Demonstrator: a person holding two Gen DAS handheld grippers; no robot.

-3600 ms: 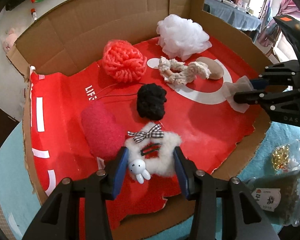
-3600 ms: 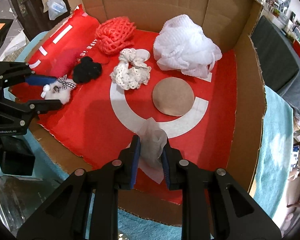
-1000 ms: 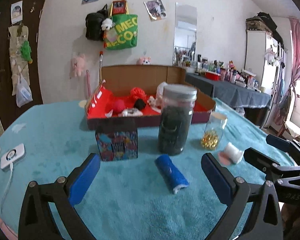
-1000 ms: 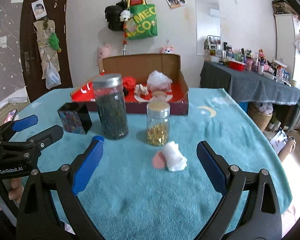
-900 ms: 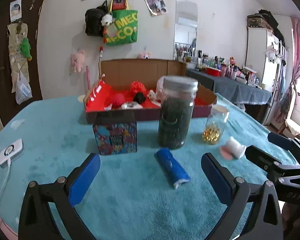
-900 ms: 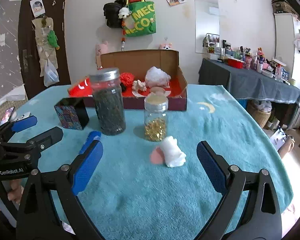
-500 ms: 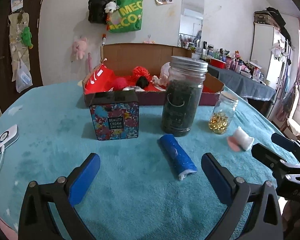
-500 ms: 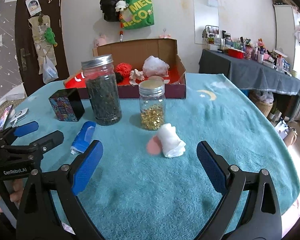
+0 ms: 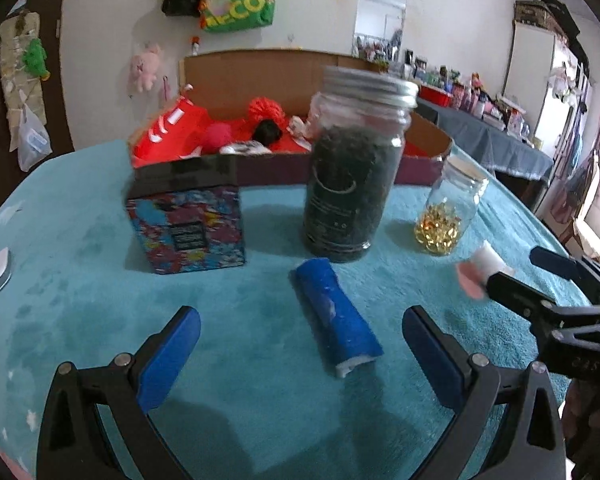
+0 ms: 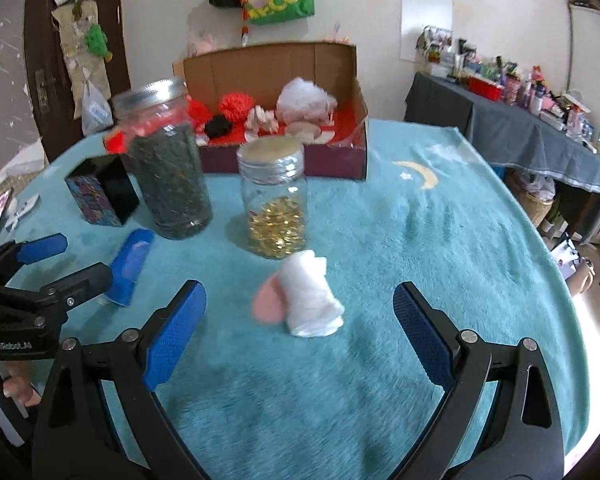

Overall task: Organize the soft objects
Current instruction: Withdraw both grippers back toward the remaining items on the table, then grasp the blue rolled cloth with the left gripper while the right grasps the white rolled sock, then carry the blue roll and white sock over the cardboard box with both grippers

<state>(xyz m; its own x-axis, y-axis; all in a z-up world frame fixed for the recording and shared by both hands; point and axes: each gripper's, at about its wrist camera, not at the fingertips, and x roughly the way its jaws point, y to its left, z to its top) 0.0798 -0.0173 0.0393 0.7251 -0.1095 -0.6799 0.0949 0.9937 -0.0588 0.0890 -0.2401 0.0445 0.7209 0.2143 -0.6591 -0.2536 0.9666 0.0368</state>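
Since the frames from inside the box, both claws had pulled out, let go of their soft toys and come down low over the bench, closing on two items lying loose on the teal plush cover.

At the left, the left claw point(image 9: 300, 344) stood spread wide and empty, its blue pads either side of the rolled blue cloth bundle with a white end point(image 9: 336, 320), not yet touching it. Behind that sat the small floral-printed black tin point(image 9: 188, 232) and the tall glass jar of dark dried leaves with a metal lid point(image 9: 348, 176). Further right, the short glass jar of gold capsules point(image 10: 274, 200) stood just behind the rolled white cloth with a pink round pad point(image 10: 304, 304), which the right claw point(image 10: 298, 320), equally wide and empty, framed. The open cardboard box with a red lining point(image 10: 360, 120), holding the sorted soft things, waited at the far side.

The risk seemed plain: the jars stood between rolls and box, so a low carry might knock one over, and a loose roll pinched at one end could unravel.
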